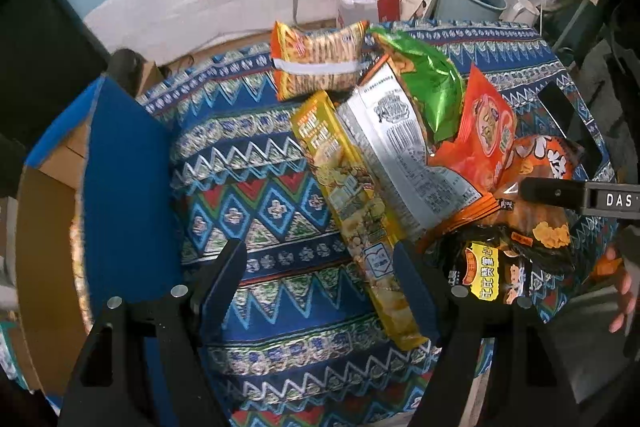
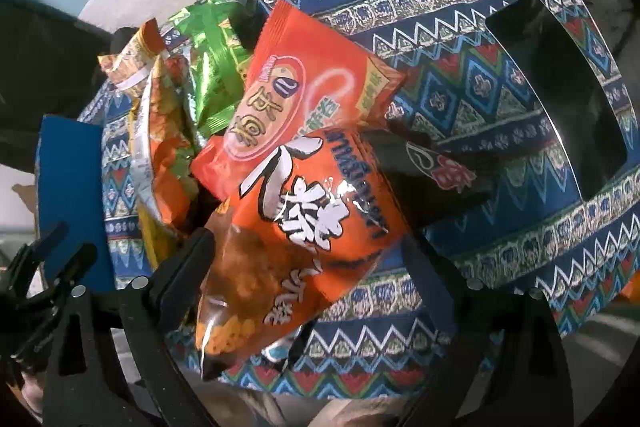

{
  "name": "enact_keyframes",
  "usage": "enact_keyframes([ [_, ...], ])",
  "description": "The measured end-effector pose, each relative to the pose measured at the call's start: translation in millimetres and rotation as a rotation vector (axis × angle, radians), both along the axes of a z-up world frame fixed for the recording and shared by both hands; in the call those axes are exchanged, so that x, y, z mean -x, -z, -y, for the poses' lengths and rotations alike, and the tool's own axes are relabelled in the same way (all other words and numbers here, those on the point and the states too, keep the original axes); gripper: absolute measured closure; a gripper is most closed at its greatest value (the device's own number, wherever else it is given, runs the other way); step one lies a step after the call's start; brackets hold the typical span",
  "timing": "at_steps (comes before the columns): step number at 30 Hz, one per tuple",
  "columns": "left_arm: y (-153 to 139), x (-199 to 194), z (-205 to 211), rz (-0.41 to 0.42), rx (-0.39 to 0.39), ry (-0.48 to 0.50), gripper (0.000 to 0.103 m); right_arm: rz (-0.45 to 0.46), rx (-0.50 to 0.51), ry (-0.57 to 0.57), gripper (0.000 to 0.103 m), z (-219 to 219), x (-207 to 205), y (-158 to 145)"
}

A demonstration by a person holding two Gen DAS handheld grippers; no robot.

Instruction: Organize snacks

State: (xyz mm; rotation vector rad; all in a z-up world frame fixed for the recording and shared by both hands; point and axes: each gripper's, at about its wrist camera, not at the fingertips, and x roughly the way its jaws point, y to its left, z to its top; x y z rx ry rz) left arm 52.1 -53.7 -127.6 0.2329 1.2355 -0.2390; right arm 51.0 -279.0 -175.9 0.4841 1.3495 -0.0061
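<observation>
The long yellow snack pack (image 1: pixel 356 211) lies flat on the bench (image 1: pixel 256 187), which is covered by a blue patterned cloth. Its long axis runs from the far middle toward the near right, and its near end lies between the 2 fingers of the left tongs (image 1: pixel 320 283). These tongs point steeply down and stand wide, and they do not press on the pack. Beside it, a silver-backed bag (image 1: pixel 400 155) lies almost parallel, with small print I cannot read. Behind are a green foil bag (image 1: pixel 428 83) and an orange cracker pack (image 1: pixel 320 59).

The right tongs (image 2: pixel 316 267) also point steeply down. An orange bag with big white Chinese characters (image 2: pixel 304 227) lies between their fingers; I cannot tell if they press on it. In the left view this tool shows the letters "DAS". An orange-red bag (image 2: pixel 304 95) lies above it.

A blue-sided cardboard box (image 1: pixel 120 195) stands at the left.
</observation>
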Motion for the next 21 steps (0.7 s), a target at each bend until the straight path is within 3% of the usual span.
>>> enact_keyframes([
  [9, 28.7, -21.4, 1.2, -0.124, 0.105, -0.093, 0.026, 0.024, 0.042, -0.091, 0.010, 1.8, -16.6, 5.0],
  [14, 40.8, -31.6, 2.0, -0.152, 0.115, -0.127, 0.026, 0.036, 0.221, -0.168, 0.030, 9.1, -20.6, -3.5],
  [18, 47.4, -36.3, 5.1, -0.165, 0.108, -0.135, 0.026, 0.030, 0.233, -0.162, 0.030, 20.9, -21.3, -2.4],
  [21, 52.4, -40.5, 7.6, -0.172, 0.100, -0.134, 0.026, 0.044, 0.184, -0.098, 0.019, 35.9, -21.7, -2.3],
])
